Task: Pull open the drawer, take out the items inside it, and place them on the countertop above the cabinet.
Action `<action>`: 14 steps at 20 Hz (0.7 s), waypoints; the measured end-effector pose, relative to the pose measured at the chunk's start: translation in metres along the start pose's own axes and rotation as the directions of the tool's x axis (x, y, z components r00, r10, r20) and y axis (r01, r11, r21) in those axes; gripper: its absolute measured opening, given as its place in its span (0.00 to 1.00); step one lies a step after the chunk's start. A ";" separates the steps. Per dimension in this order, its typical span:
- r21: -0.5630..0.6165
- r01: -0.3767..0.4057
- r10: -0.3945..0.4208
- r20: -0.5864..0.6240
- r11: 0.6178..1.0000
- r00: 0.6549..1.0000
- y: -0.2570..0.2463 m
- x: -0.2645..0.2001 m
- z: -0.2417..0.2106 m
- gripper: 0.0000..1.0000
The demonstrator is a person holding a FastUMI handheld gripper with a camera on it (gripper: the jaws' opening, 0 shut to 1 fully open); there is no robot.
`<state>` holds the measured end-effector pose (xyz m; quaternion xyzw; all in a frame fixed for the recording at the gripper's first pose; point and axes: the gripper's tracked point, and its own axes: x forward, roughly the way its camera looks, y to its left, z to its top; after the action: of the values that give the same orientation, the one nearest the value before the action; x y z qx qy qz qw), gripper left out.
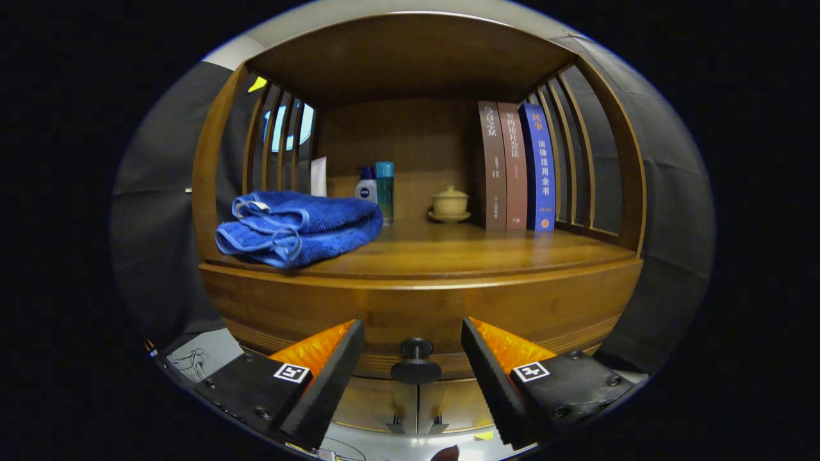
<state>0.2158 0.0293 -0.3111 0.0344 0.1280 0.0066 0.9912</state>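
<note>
A wooden cabinet fills the gripper view, with a drawer front (416,307) running below its countertop (461,253). The drawer is shut. Its dark round knob (416,366) sits low in the middle, right between my two fingers and a little ahead of the tips. My gripper (413,339) is open, with the fingers standing wide on either side of the knob and touching nothing. What lies inside the drawer is hidden.
A folded blue towel (298,227) lies on the countertop's left front. Behind it stand two small bottles (378,186), a lidded ceramic cup (450,205) and three upright books (516,166). Slatted wooden sides and a shelf roof enclose the countertop.
</note>
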 end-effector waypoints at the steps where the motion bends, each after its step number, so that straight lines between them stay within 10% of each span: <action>1: 0.000 0.000 0.000 -0.006 1.000 1.000 0.000 0.000 -0.005 0.99; 4: -0.002 0.032 -0.032 -0.021 0.999 0.999 -0.007 0.004 -0.019 0.95; 8: 0.040 -0.001 0.003 -0.046 0.999 0.999 -0.002 0.006 -0.027 0.52; 14: 0.015 0.009 -0.008 -0.021 1.000 1.000 -0.003 0.002 -0.028 0.28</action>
<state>0.2105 0.0283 -0.3388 0.0412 0.1383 0.0018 0.9895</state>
